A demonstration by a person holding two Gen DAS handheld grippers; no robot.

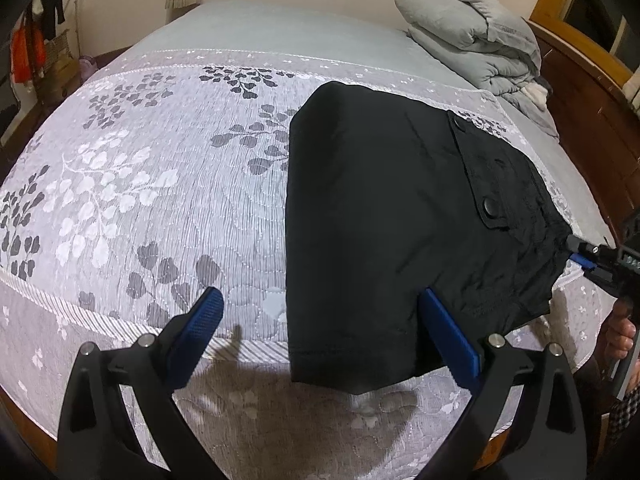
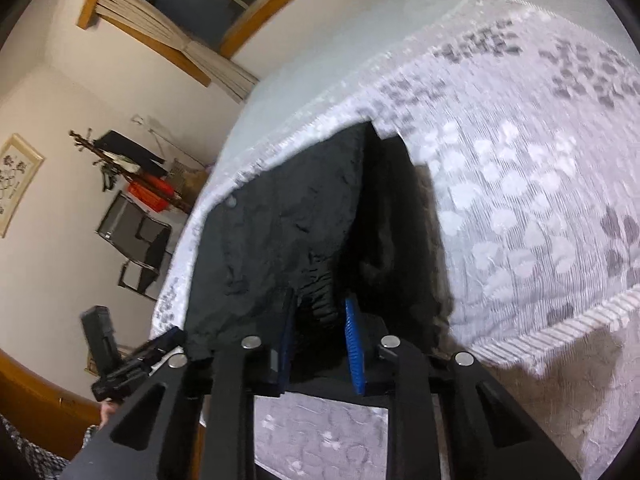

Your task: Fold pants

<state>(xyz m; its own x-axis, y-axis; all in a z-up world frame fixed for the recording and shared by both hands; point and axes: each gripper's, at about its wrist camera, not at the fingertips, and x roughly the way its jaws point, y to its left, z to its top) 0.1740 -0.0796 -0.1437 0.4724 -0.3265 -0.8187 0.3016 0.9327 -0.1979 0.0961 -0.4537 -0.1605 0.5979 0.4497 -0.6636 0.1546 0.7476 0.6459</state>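
Black pants (image 1: 384, 208) lie folded on the bed, with a snap pocket on their right side. My left gripper (image 1: 320, 308) is open, just in front of the pants' near hem, its right finger over the cloth. My right gripper (image 1: 576, 246) shows at the pants' right edge. In the right wrist view the right gripper (image 2: 320, 320) is shut on a bunched edge of the pants (image 2: 280, 240), lifted a little. The left gripper (image 2: 132, 356) shows at the left there.
A white bedspread with grey leaf print (image 1: 140, 200) covers the bed. A folded grey duvet (image 1: 472, 36) lies at the far right corner. A wooden bed frame (image 1: 592, 128) runs along the right. A rack with clothes (image 2: 136, 176) stands by the wall.
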